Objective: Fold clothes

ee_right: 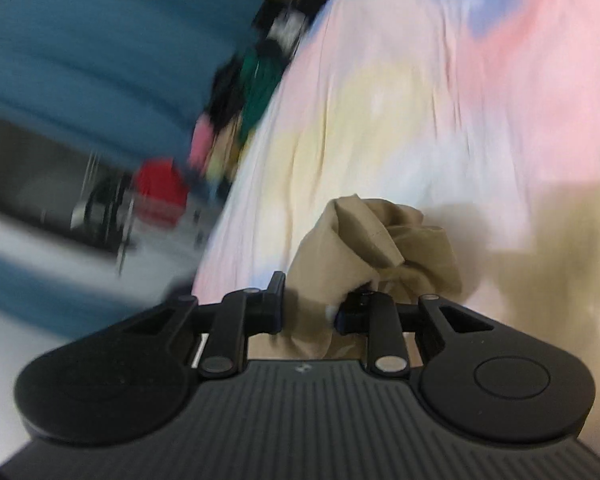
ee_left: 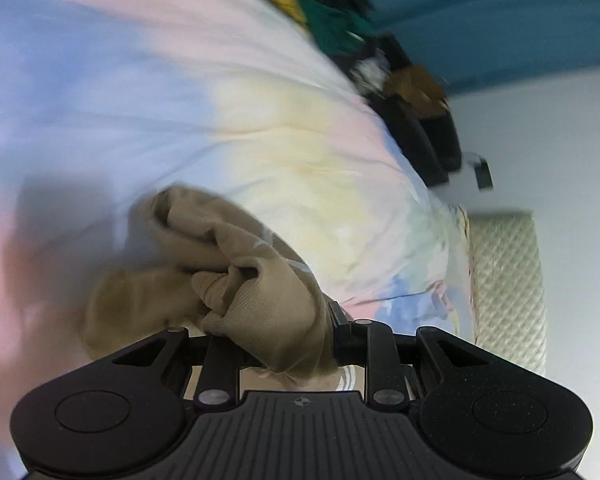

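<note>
Both tongs grip the same tan garment (ee_left: 236, 276). Left tongs (ee_left: 276, 332) are closed on a bunched, ribbed part of it, the cloth spilling over and hiding the fingertips. Right tongs (ee_right: 310, 312) pinch another bunched corner of the garment (ee_right: 364, 248) between their black fingers (ee_right: 276, 300). The garment hangs crumpled just above a pastel tie-dye sheet (ee_left: 220, 100) in pink, blue and yellow that covers the surface below. Beyond the sheet's far edge lies a blurred heap of clothes (ee_left: 332, 28), green, yellow and black, against a teal backdrop (ee_left: 500, 12). A quilted cream pad (ee_left: 508, 280) sits beside the sheet in the left view.
</note>
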Action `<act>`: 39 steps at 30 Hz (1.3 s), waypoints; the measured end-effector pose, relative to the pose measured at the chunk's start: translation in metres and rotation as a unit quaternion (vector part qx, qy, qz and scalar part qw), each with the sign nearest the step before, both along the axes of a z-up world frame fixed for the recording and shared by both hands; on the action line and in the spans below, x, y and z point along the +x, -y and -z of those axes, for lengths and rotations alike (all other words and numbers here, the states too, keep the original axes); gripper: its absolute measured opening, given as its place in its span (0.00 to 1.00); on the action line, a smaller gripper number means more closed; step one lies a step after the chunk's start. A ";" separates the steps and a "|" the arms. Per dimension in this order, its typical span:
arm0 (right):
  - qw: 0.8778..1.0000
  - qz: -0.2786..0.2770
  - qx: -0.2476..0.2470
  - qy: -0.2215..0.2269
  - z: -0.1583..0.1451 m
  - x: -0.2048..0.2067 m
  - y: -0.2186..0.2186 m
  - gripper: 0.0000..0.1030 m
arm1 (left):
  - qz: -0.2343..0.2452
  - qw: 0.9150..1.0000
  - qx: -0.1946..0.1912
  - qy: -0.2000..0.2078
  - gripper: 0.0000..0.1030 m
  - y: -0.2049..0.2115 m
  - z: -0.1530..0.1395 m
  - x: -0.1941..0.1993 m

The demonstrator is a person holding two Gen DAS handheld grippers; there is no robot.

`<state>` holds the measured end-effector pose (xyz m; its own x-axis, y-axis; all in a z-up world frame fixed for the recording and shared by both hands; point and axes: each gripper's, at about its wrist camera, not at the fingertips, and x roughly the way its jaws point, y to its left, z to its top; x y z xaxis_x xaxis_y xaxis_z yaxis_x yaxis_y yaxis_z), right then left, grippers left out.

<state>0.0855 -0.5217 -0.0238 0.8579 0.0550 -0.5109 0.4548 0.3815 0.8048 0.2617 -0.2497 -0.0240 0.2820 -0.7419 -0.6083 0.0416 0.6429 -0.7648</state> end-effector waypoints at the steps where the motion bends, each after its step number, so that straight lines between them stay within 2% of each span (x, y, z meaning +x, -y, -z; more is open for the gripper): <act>1: 1.000 0.019 -0.007 0.005 -0.006 0.014 0.018 0.26 | 0.008 1.000 -0.003 0.016 0.26 0.023 -0.006 0.015; 4: 0.997 0.064 -0.033 0.022 -0.019 0.054 0.063 0.26 | 0.029 0.997 -0.016 0.065 0.27 0.087 -0.021 0.060; 6: 0.994 0.084 -0.055 0.032 -0.021 0.077 0.085 0.25 | 0.026 0.995 -0.024 0.091 0.28 0.116 -0.016 0.078; 8: 0.992 0.086 -0.084 0.028 -0.011 0.095 0.100 0.25 | 0.026 0.994 -0.010 0.110 0.29 0.140 0.002 0.089; 12: 0.991 0.068 -0.112 -0.002 0.040 0.091 0.094 0.26 | 0.058 0.989 0.045 0.130 0.29 0.168 0.058 0.091; 16: 0.989 0.049 -0.133 -0.033 0.094 0.081 0.084 0.26 | 0.092 0.980 0.085 0.154 0.29 0.153 0.118 0.069; 18: 0.988 0.039 -0.143 -0.049 0.121 0.076 0.079 0.26 | 0.103 0.974 0.108 0.172 0.37 0.142 0.138 0.052; 21: 0.984 0.025 -0.158 -0.072 0.161 0.069 0.072 0.31 | 0.117 0.959 0.143 0.216 0.46 0.135 0.153 0.028; 22: 0.984 0.024 -0.161 -0.076 0.169 0.067 0.071 0.37 | 0.120 0.954 0.153 0.229 0.47 0.135 0.151 0.022; 23: 0.984 0.029 -0.155 -0.082 0.167 0.064 0.070 0.41 | 0.121 0.950 0.164 0.238 0.55 0.136 0.147 0.017; 24: 0.985 0.034 -0.144 -0.093 0.162 0.060 0.071 0.50 | 0.123 0.945 0.175 0.246 0.65 0.137 0.143 0.013; 25: 0.985 0.037 -0.132 -0.105 0.158 0.057 0.073 0.55 | 0.124 0.942 0.184 0.250 0.69 0.136 0.137 0.008; 27: 0.984 0.038 -0.118 -0.124 0.145 0.050 0.073 0.56 | 0.131 0.939 0.186 0.259 0.78 0.134 0.114 0.000; 30: 0.982 0.018 -0.134 -0.131 0.115 0.035 0.062 0.58 | 0.134 0.929 0.195 0.284 0.81 0.124 0.077 -0.021; 32: 0.980 0.006 -0.157 -0.123 0.091 0.024 0.052 0.77 | 0.130 0.920 0.199 0.312 0.88 0.115 0.049 -0.038; 33: 0.979 0.004 -0.172 -0.113 0.077 0.017 0.045 0.94 | 0.129 0.915 0.198 0.327 0.93 0.112 0.035 -0.045; 36: 0.971 0.003 -0.223 -0.084 0.036 -0.005 0.024 1.00 | 0.123 0.897 0.200 0.374 1.00 0.106 -0.007 -0.072; 39: 0.962 -0.003 -0.264 -0.065 0.002 -0.026 0.002 1.00 | 0.115 0.882 0.199 0.411 1.00 0.090 -0.044 -0.104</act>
<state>0.0593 -0.5239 -0.0263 0.7858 -0.2360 -0.5717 0.5344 0.7244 0.4355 0.1580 -0.3401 0.0197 0.6195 -0.6100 -0.4940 0.6404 0.7567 -0.1313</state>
